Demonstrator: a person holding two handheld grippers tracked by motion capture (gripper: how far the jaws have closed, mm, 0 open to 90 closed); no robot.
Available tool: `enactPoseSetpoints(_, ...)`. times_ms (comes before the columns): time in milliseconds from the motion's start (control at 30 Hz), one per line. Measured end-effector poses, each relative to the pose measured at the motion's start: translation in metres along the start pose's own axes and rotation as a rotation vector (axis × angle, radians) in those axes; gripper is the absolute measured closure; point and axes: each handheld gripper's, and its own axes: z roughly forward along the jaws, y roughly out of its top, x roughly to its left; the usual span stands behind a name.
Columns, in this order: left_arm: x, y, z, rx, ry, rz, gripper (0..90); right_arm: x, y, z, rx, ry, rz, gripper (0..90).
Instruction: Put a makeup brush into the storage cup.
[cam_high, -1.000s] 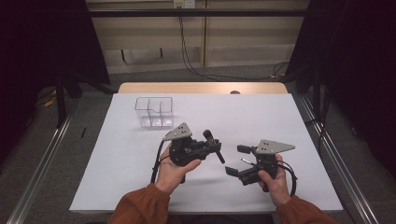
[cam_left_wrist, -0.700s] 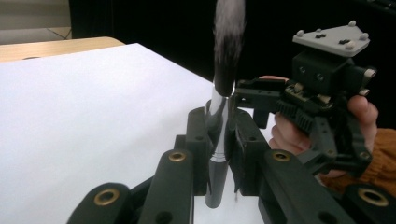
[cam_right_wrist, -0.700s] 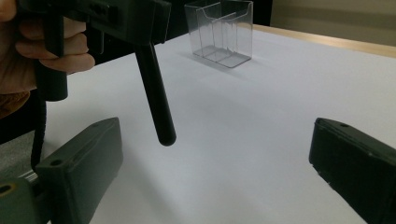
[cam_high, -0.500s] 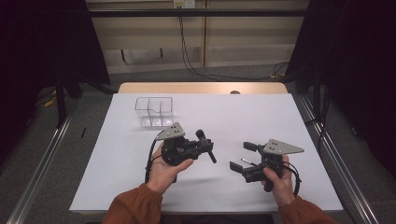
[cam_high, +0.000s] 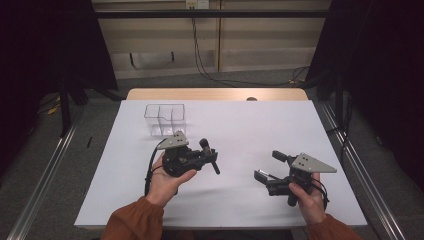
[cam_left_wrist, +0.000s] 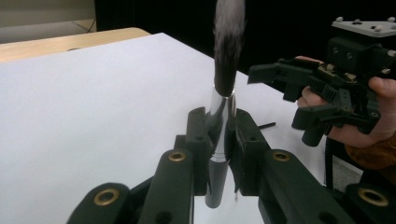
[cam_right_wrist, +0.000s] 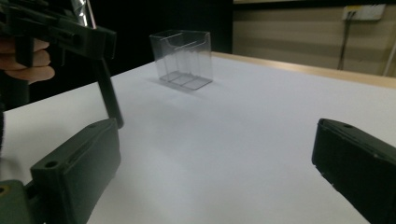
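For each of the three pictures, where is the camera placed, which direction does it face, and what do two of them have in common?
High view: above the person's side, looking forward and down on the white table; both forearms, left hand-held gripper and right hand-held gripper show.
Left gripper view: rides the left hand-held gripper, looks along its jaws shut on a makeup brush; the right hand shows beyond.
Right gripper view: looks between its open jaws toward the clear organizer box.
Shared: the high view and right gripper view both show the box.

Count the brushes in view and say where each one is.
1. The brush is clamped upright at its silver ferrule in the left gripper, above the table. None shows inside the clear box.
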Motion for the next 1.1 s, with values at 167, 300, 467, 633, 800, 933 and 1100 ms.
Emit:
enactPoseSetpoints(167,0.002,0.002,-0.014,0.017,0.025,0.018,79.2,-0.005,-0.003,-0.005,-0.012,-0.036,-0.012,0.5)
enactPoseSetpoints(300,0.008,0.003,-0.026,0.024,0.047,0.022,79.2,-0.008,-0.004,-0.012,-0.001,-0.042,-0.005,0.5)
enactPoseSetpoints(467,0.015,0.004,-0.037,0.033,0.072,0.019,79.2,-0.012,-0.007,-0.02,0.004,-0.053,0.0,0.4)
enactPoseSetpoints(633,0.023,0.003,-0.048,0.037,0.115,0.01,79.2,-0.018,-0.009,-0.029,0.021,-0.074,-0.005,0.3)
enactPoseSetpoints(800,0.032,0.002,-0.058,0.049,0.142,-0.002,79.2,-0.019,-0.011,-0.035,0.031,-0.071,-0.006,0.1)
enactPoseSetpoints(933,0.039,0.002,-0.065,0.053,0.163,-0.001,79.2,-0.021,-0.012,-0.04,0.026,-0.076,-0.005,0.0)
enactPoseSetpoints(1100,0.043,0.0,-0.071,0.038,0.174,-0.008,79.2,-0.022,-0.015,-0.044,0.034,-0.081,-0.008,0.0)
